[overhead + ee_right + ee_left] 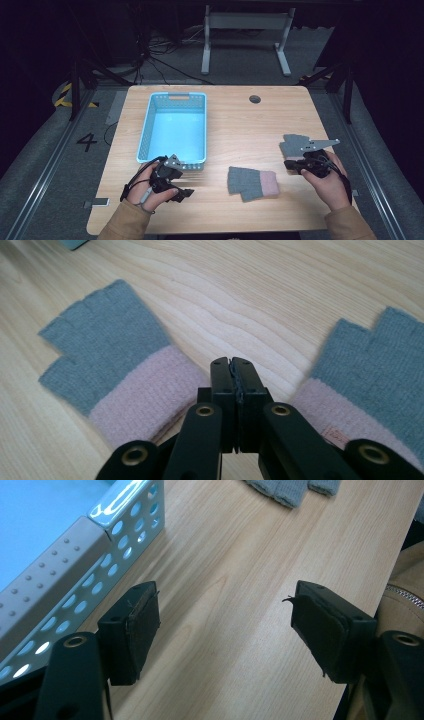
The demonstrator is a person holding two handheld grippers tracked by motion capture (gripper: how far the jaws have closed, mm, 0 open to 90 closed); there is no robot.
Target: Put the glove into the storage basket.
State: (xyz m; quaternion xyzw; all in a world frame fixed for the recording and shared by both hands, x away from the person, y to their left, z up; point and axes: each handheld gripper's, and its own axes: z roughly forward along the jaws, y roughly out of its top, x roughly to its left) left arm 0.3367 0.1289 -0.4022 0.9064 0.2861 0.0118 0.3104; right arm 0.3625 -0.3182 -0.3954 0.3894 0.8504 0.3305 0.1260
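Two fingerless knit gloves, grey with pink cuffs, lie flat on the wooden table. One glove (252, 183) (110, 360) rests near the front middle. The other glove (292, 144) (375, 375) lies to the right, just beyond my right gripper. My right gripper (289, 164) (232, 362) is shut with nothing between its jaws, low over bare wood between the two cuffs. My left gripper (187, 192) (225, 615) is open and empty, just in front of the near right corner of the light blue perforated basket (145, 131) (100, 565).
The basket is empty and takes up the table's (240, 125) left middle. A round cable hole (255, 99) sits at the back. A tan sleeve (405, 575) lies close to the left gripper. A desk frame (245, 25) stands beyond the table.
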